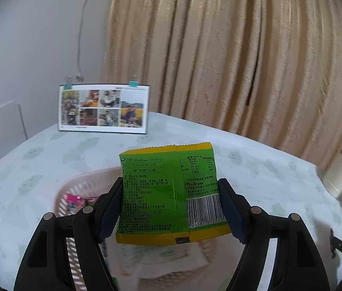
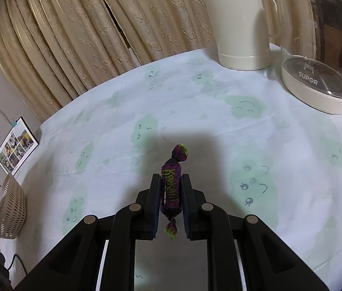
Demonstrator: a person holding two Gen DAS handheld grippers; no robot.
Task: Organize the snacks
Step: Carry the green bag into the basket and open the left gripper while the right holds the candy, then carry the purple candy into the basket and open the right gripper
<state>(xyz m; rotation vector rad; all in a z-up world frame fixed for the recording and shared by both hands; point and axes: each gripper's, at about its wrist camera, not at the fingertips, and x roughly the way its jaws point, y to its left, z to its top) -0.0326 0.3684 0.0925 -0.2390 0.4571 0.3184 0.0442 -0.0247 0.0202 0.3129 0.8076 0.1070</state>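
The left claw (image 1: 171, 206) grips a green snack packet (image 1: 168, 191) by its sides, held above a pink basket (image 1: 74, 189) on the counter (image 1: 255, 169). The right claw (image 2: 170, 198) pinches a purple wrapped candy (image 2: 171, 189) above the counter. Farther back stand a photo card (image 1: 103, 109), a cream jug (image 2: 238, 24) and a glass kettle (image 2: 321, 55).

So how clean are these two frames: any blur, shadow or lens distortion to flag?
Left wrist view: the green snack packet is sharp, the pink basket beneath it is motion-blurred, and the curtain bows from the fisheye. Right wrist view: sharp overall, the purple candy readable, a soft dark shadow on the tablecloth behind it, mild reflections on the glass kettle.
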